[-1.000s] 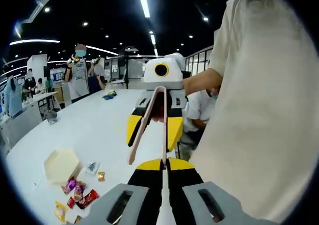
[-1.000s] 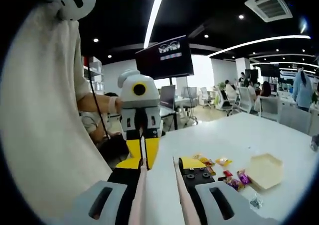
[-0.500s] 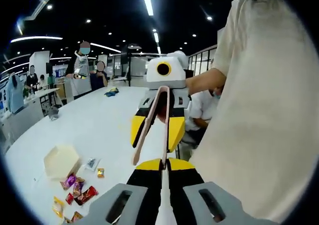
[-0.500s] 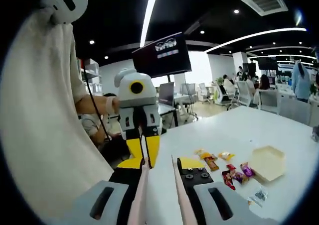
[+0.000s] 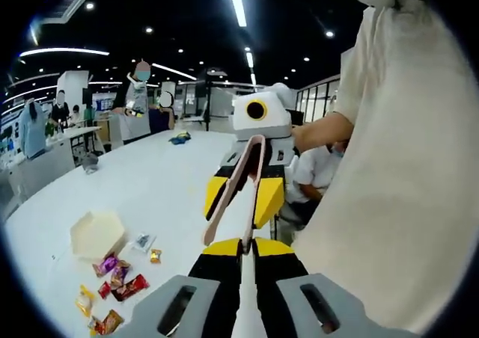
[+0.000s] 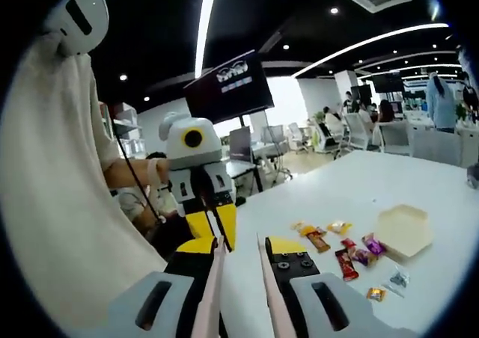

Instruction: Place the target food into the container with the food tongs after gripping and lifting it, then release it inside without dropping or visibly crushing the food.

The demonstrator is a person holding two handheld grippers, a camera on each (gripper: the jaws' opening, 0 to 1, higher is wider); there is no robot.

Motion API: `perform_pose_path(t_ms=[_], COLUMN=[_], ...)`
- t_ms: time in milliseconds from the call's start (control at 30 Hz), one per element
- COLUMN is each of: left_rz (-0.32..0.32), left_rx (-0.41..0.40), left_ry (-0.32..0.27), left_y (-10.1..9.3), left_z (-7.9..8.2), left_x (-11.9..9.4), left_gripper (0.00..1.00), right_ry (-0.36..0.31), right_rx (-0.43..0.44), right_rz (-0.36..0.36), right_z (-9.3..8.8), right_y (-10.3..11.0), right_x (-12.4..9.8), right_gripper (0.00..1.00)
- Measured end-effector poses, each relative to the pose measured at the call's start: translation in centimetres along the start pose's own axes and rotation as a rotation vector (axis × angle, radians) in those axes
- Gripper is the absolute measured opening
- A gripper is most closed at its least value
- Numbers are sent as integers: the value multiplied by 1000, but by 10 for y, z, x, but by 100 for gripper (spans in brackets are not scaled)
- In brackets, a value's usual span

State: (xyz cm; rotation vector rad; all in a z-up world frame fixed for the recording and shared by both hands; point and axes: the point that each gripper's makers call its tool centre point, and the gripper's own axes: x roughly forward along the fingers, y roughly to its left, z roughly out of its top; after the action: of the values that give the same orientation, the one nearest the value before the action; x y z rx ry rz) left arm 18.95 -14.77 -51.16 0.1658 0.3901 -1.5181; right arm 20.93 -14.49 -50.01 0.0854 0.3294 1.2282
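Pink food tongs point(image 5: 238, 185) hang in the air between my two grippers, arms spread apart. My right gripper point(image 6: 241, 248) is shut on the tongs point(image 6: 213, 278), whose two arms run up between its fingers. My left gripper point(image 5: 245, 247) faces it with jaws together on the tip of one tong arm. Several wrapped candies point(image 5: 116, 278) lie on the white table beside a beige hexagonal container point(image 5: 96, 233). The candies point(image 6: 348, 252) and the container point(image 6: 404, 229) lie low and right in the right gripper view, well away from both grippers.
The white table point(image 5: 157, 181) stretches far back, with a small blue item point(image 5: 179, 137) on it. The person holding the grippers, in a cream shirt point(image 5: 389, 203), stands close. Other people point(image 5: 138, 106) stand behind the table; office chairs and desks point(image 6: 352, 132) fill the background.
Both views have shifted slightly with the hands, so more of the candies show. The tongs stay held between the two grippers as before.
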Motion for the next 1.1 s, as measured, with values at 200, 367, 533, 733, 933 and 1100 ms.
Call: perform_pose_path(t_ms=[200,367,533,733,933,1100], left_rz=[10,41,64,123,190,222], left_rx=[-5,-25,-43,-42,-46,-48], left_ry=[0,-26,-51,-60,-65,-56], left_y=[2,6,10,20,33,36], left_z=[-1,3,5,3,-1,-6], left_x=[-1,-3,-6,-14,-25,-29], left_gripper=[3,4,4,2,5,11], right_ry=[2,-24,-42,-40,-35,-26], right_rx=[-6,34,63,65,63,55], right_rz=[-8,-20,-34,-64,-75,-83], right_z=[0,3,5,3,2,1], right_y=[-1,-6,-10,-17,-22,-27], right_x=[1,0,-1,-3,-4,-2], right_gripper=[25,25,25,25,25,25])
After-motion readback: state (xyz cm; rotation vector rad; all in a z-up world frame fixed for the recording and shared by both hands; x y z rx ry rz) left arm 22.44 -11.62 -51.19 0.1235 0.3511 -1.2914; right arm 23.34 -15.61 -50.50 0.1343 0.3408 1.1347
